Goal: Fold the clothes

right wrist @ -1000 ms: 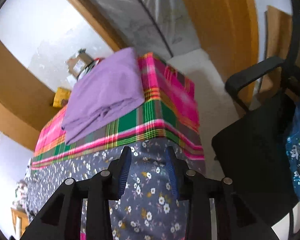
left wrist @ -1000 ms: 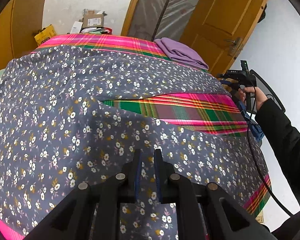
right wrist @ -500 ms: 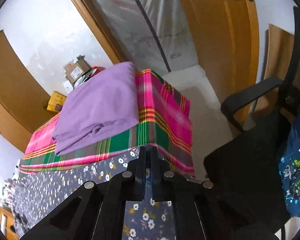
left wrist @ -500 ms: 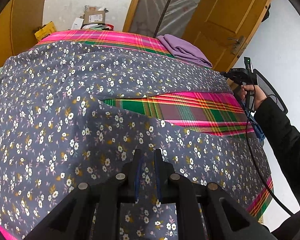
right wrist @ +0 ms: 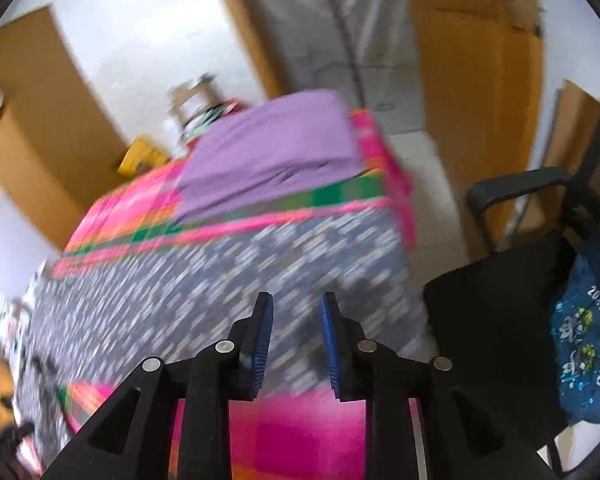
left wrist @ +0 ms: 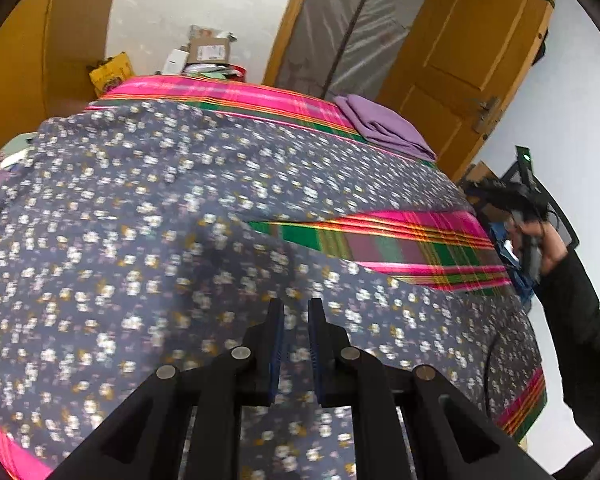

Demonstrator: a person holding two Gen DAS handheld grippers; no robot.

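Left wrist view looks down along the left gripper [left wrist: 296,344], whose jaws stand narrowly apart with the grey flower-printed cotton garment [left wrist: 148,240] lying under and between them; blur hides whether the pads pinch a fold, so I cannot tell if it grips. The garment spreads ahead of and to both sides of this tool over the pink-and-green plaid tablecloth [left wrist: 400,240], with a strip of plaid bare ahead to the right where two parts of the cloth part. Farther ahead, at the far right corner, sits a folded lilac cloth [left wrist: 384,124].

In the right wrist view, the right gripper [right wrist: 296,344] has just been opening after a pinch, and its jaws are parted with nothing pressed between the pads; the garment's edge lies just ahead of and below the tips, plaid directly beneath.

The garment looks thin, light and limp: it should drape, slide easily over the tablecloth and sag if lifted at one point. Taking it by a hem corner or seam in each tool would likely keep an edge straight for folding.

Only the left view shows the person's hand [left wrist: 540,240] and dark sleeve carrying the other tool. Only the right view shows the black office chair [right wrist: 500,300] with a blue printed bag [right wrist: 584,340] beyond the table's end.
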